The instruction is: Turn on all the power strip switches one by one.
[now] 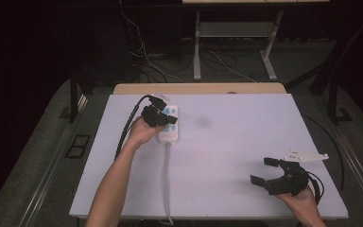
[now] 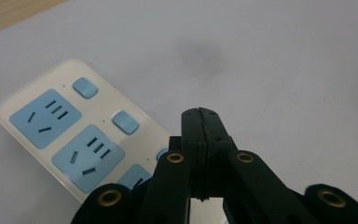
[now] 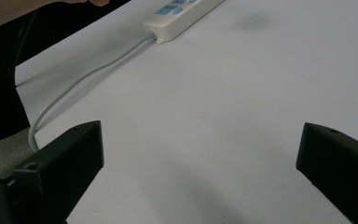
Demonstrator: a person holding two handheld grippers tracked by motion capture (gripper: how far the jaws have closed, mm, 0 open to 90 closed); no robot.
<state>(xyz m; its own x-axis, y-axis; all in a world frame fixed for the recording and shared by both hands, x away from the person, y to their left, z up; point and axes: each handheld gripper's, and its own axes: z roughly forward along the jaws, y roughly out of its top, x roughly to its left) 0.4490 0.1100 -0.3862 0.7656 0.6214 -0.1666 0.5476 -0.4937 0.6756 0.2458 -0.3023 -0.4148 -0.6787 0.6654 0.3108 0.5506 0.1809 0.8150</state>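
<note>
The left gripper view shows the left gripper (image 2: 200,114) with its jaws pressed flat together on nothing, poised just above the power strip (image 2: 70,135), where two full blue sockets, part of a third and three small blue switches can be counted. The high view instead places that one strip on the left half of the white table (image 1: 246,142), its single grey cord (image 1: 167,179) running to the near edge. The right gripper (image 1: 261,171) rests well apart near the right corner, jaws spread wide and empty.
</note>
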